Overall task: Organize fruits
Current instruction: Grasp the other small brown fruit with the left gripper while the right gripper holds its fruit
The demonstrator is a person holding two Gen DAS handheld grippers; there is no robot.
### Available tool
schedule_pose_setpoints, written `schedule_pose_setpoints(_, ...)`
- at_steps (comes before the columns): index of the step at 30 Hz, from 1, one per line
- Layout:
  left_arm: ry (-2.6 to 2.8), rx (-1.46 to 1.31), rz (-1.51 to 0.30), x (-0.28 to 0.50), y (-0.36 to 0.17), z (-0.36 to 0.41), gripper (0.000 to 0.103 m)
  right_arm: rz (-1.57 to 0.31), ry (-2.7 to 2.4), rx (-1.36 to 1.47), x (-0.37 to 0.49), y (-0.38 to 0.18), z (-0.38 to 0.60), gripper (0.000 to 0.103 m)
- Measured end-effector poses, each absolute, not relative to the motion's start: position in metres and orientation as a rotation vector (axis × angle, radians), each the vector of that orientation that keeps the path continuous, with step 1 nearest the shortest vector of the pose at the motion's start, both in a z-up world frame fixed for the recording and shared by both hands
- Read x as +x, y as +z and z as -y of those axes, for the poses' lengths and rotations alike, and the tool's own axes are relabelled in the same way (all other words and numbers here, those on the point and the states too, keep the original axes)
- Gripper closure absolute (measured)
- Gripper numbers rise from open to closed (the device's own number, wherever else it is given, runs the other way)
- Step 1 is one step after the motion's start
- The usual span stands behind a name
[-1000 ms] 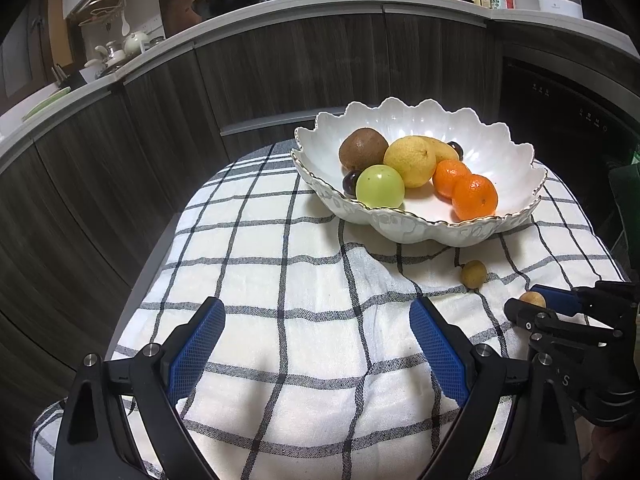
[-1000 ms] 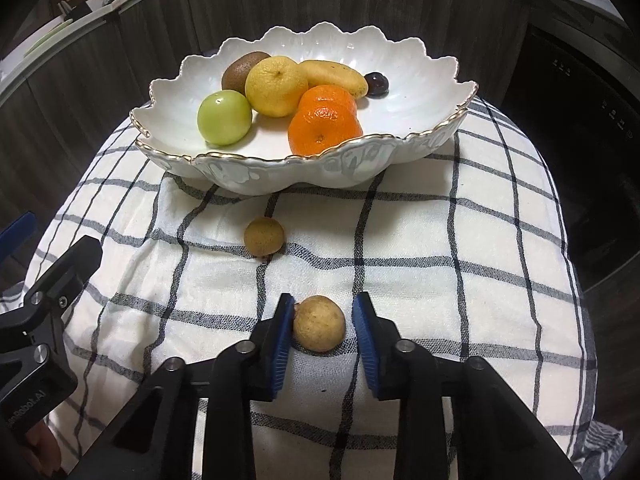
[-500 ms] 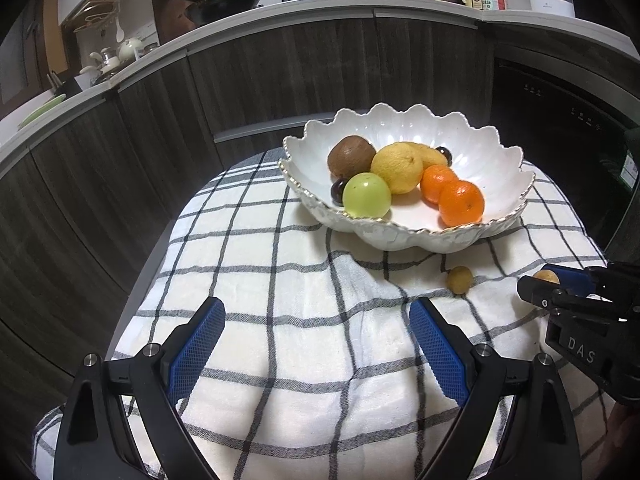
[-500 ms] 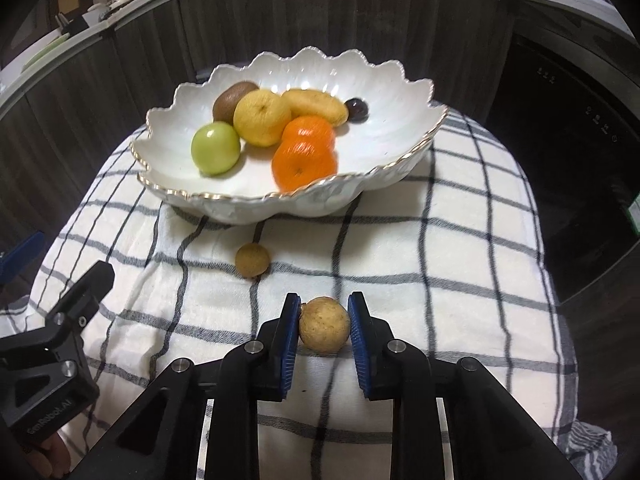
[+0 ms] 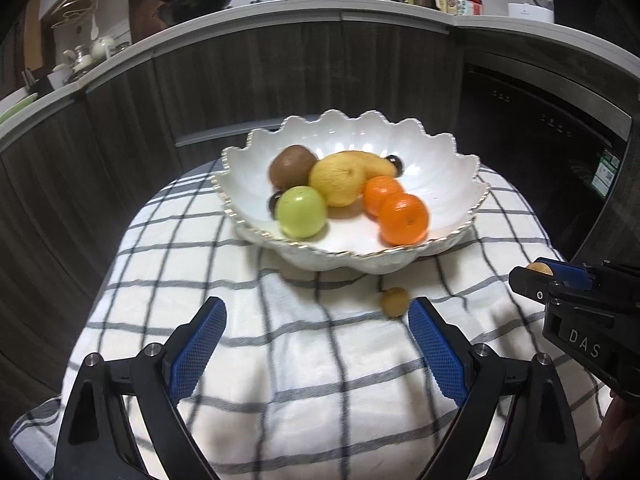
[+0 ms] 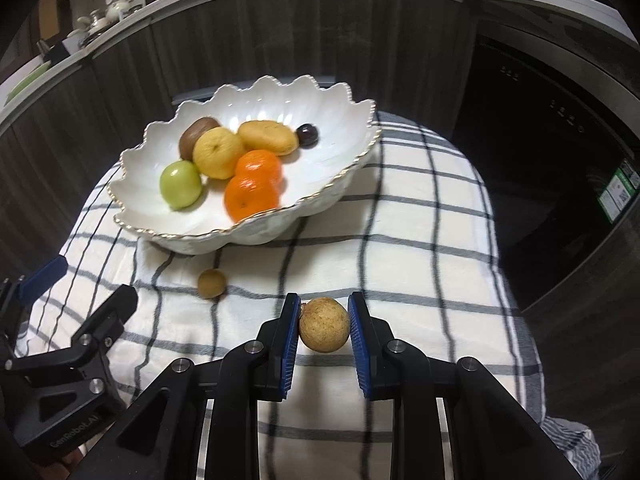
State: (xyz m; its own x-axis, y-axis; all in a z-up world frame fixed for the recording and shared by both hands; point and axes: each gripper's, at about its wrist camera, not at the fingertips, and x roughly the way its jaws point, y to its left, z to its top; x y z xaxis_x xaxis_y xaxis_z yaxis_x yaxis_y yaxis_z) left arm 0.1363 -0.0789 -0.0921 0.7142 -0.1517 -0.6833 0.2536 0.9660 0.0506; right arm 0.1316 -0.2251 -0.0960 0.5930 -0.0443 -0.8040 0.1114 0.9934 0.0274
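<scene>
1. Left gripper: jaws wide apart and closing, nothing between them, over the checked cloth.
2. Loose longan: on the cloth, just beside the left gripper's right pad, at 6 o'clock of the bowl.
3. White scalloped bowl: on the cloth-covered desk; holds a kiwi, green apple, lemon, two oranges, two dark fruits and one yellow oblong fruit.
4. Right gripper: clamped on a second longan, clear of the cloth, at 5 o'clock of the bowl.
</scene>
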Motion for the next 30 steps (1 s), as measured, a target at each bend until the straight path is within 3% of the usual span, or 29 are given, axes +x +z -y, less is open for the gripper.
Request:
schedule_pose_setpoints(8,-0.271,0.165,-0.753,0.146,-0.101,0.105,0.04,-0.924,-0.117,0.117,0.128,-0.098,0.244,0.077)
schedule_pose_setpoints(14,-0.316,0.19,-0.761,0.147,-0.109,0.121,0.053,-0.923,-0.121,0.14,0.128,-0.098,0.254,0.077)
schedule_pose_setpoints(25,-0.316,0.201,-0.823,0.162,-0.122,0.13,0.064,-0.951,-0.114,0.167,0.134,-0.11,0.26,0.077)
schedule_pose_setpoints(30,-0.313,0.206,-0.842,0.165,-0.125,0.132,0.064,-0.959,-0.116,0.171,0.136,-0.113,0.261,0.077)
